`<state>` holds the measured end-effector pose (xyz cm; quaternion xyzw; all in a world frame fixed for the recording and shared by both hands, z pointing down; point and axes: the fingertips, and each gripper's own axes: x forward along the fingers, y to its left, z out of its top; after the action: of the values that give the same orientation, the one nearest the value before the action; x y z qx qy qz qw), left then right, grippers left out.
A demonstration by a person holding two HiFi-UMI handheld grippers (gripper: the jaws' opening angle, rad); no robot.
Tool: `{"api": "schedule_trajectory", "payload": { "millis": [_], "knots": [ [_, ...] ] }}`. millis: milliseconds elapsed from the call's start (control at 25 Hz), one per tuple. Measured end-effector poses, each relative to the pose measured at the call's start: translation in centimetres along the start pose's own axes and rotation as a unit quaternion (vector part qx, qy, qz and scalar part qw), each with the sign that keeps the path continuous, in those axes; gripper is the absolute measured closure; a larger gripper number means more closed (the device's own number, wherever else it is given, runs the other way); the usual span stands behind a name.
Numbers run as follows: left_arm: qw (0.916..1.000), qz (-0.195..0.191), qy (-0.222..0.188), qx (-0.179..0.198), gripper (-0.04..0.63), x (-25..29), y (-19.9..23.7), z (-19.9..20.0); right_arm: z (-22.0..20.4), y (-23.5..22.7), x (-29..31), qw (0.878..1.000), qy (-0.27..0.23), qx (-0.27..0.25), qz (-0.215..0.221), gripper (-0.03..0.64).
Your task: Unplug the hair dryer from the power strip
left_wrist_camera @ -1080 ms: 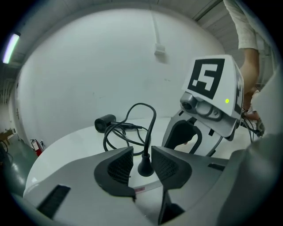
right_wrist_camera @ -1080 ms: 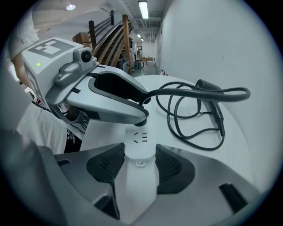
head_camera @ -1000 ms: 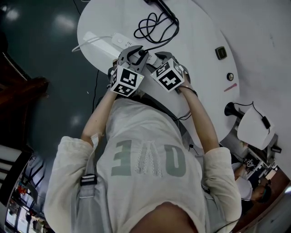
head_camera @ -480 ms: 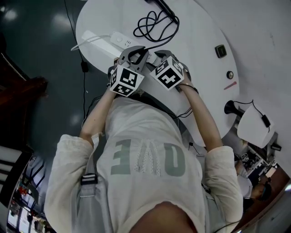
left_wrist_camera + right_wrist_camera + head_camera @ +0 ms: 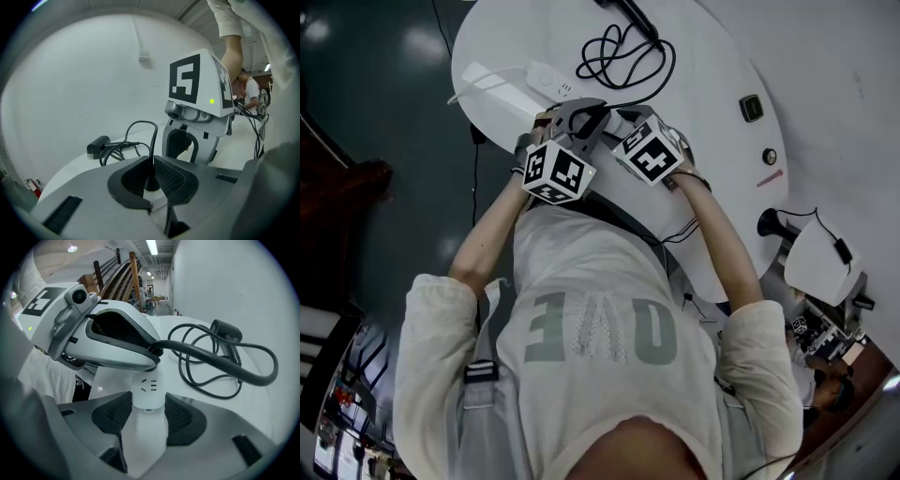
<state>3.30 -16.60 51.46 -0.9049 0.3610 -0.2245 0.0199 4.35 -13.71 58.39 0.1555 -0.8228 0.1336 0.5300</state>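
Observation:
A white power strip [image 5: 520,80] lies on the round white table [image 5: 712,56]. My right gripper [image 5: 149,401] is shut on the strip's near end [image 5: 149,385], one pad on each side. The black plug [image 5: 151,183] stands in the strip, and my left gripper [image 5: 151,161] is closing on it, with the pads against its sides. From the plug the black cord [image 5: 220,364] loops away to the hair dryer [image 5: 225,331] at the table's far side. In the head view the two grippers, left [image 5: 598,117] and right [image 5: 619,122], meet over the strip.
The strip's white lead [image 5: 473,89] runs off the table's left edge above a dark floor. A small black square [image 5: 755,108], a round knob [image 5: 769,157] and a red stick [image 5: 771,178] sit on the right part of the table. Cluttered gear [image 5: 820,262] stands beyond.
The left gripper has rolled slightly, its marker cube tilting, and the left elbow has swung outward. The right gripper has stayed on the strip.

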Motion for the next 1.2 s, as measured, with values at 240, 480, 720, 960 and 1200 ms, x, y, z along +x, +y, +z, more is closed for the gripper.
{"api": "schedule_trajectory", "payload": {
  "millis": [240,480,720,960,1200],
  "knots": [
    [0.9998,-0.011,-0.002,0.019,0.548,0.1,-0.2,0.3,0.1,0.0,-0.1,1.000,-0.005,0.007,0.005,0.385],
    [0.9998,-0.016,-0.003,-0.006,0.551,0.2,-0.2,1.3,-0.2,-0.2,-0.3,1.000,-0.011,0.010,0.012,0.385],
    [0.9997,-0.022,0.006,-0.014,0.551,0.0,-0.3,1.6,-0.1,0.0,-0.3,1.000,-0.019,0.008,0.017,0.385],
    [0.9677,0.054,-0.244,-0.032,0.551,-2.8,5.8,18.4,0.1,2.2,0.4,0.999,-0.017,-0.013,0.032,0.385],
    [0.9709,0.068,-0.229,-0.016,0.549,-3.3,7.2,17.7,1.1,2.5,0.9,0.999,-0.018,-0.030,0.024,0.383]
  ]
}}
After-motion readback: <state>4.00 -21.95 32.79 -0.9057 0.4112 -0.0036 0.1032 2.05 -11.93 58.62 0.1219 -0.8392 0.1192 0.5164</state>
